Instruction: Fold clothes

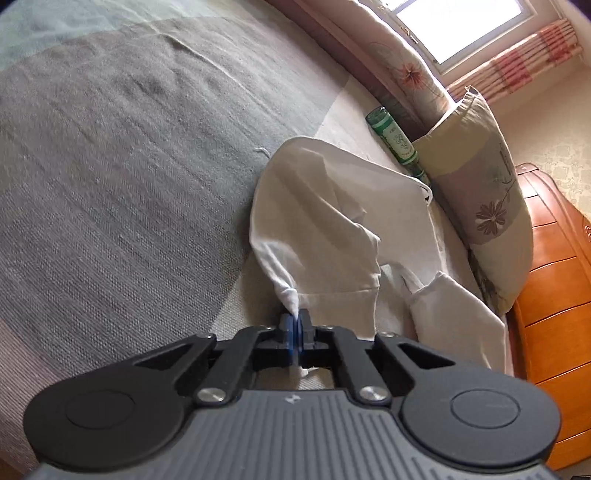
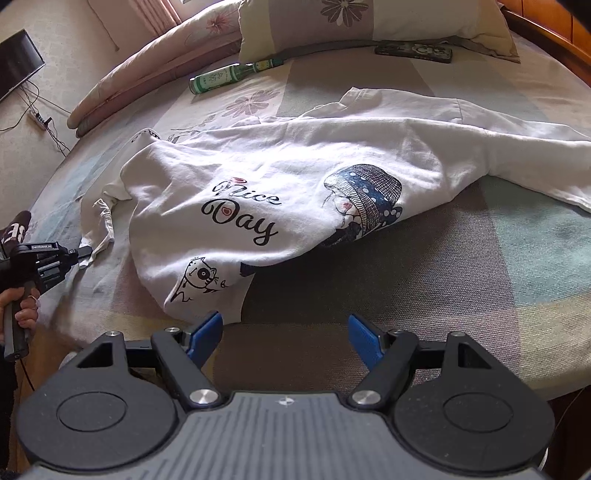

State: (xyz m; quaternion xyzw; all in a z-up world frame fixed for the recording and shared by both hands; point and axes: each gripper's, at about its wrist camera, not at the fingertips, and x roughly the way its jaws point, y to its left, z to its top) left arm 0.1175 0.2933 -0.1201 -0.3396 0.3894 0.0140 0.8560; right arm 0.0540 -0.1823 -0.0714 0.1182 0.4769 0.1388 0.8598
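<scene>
Fingers (image 1: 284, 325) of the left gripper (image 1: 295, 326) pinch a corner of the shirt (image 2: 258, 192) lying crumpled on the bed (image 2: 443, 277); the right gripper (image 2: 286, 332) gapes empty. Spreading step: next, likely grasp the near hem.

Around the rumpled white printed sweatshirt (image 2: 280, 192), bare grey woven bedspread (image 2: 424, 295) lies open in front; behind it, a green glass bottle (image 2: 225, 76) and floral cushion (image 2: 369, 26) block passage.

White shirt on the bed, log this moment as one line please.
left tongs: shut on white shirt corner | right tongs: open, empty, near hem | shirt: unfolded, print up
</scene>
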